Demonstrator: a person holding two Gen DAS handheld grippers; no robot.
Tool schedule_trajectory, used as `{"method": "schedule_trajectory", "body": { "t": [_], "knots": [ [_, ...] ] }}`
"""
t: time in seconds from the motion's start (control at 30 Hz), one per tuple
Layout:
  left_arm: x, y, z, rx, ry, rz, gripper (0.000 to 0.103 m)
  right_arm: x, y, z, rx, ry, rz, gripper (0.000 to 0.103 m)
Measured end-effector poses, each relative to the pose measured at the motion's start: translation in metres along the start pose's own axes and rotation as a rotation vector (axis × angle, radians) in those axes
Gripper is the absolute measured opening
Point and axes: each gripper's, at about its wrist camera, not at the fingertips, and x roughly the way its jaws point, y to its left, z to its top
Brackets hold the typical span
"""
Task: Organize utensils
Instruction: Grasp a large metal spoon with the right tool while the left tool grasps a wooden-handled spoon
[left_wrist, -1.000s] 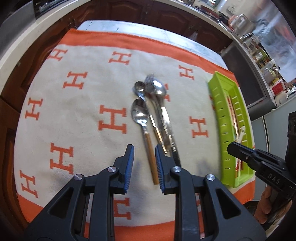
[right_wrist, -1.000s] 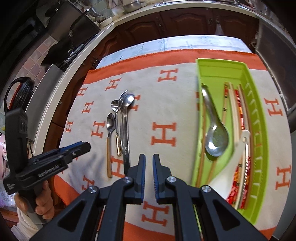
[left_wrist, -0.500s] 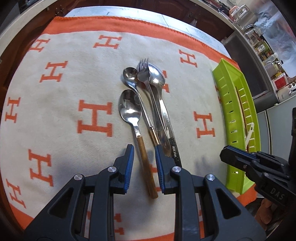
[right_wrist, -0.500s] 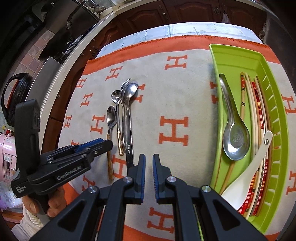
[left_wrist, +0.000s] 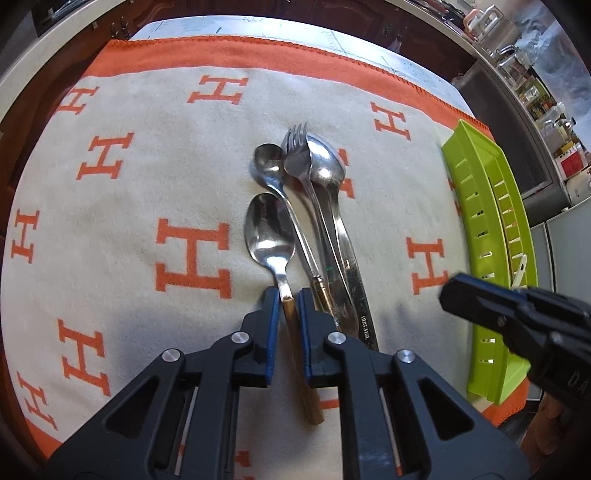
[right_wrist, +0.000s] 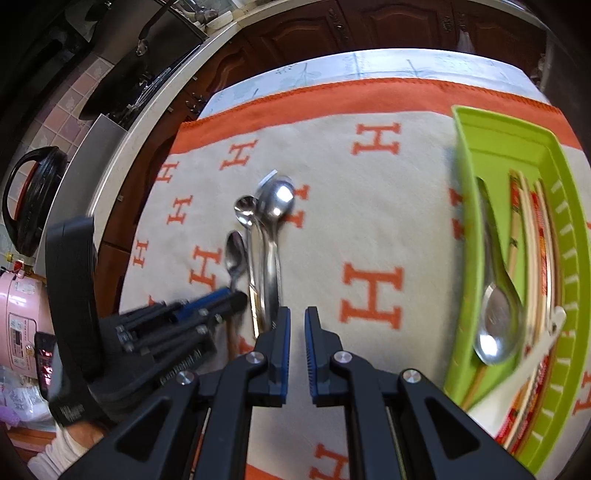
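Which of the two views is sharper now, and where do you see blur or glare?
Left wrist view: sharper; glare on the steel spoon with wooden handle, and only the right gripper is smeared. Right wrist view: blurred throughout, the lime-green plastic tray and left gripper smeared; a bright glare spot on the large steel spoon.

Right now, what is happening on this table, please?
A person with two handheld grippers is sorting cutlery. The left gripper has its open fingers on either side of the wooden-handled spoon, which lies on the cloth. The right gripper hovers empty. The green tray already holds a spoon and chopsticks.
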Motion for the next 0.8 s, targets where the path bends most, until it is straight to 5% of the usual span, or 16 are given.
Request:
{"method": "schedule_trajectory", "body": {
  "t": [0.33, 0.8],
  "knots": [
    [-0.012, 0.035, -0.011, -0.085, 0.002, -0.058, 0.004, 0.045, 0.011, 0.046, 0.003, 0.053, 0.052, 0.008],
    [-0.015, 0.06, -0.017, -0.132, 0.004, -0.118, 0.004, 0.08, 0.016, 0.064, -0.023, 0.077, 0.044, 0.009]
  ]
}}
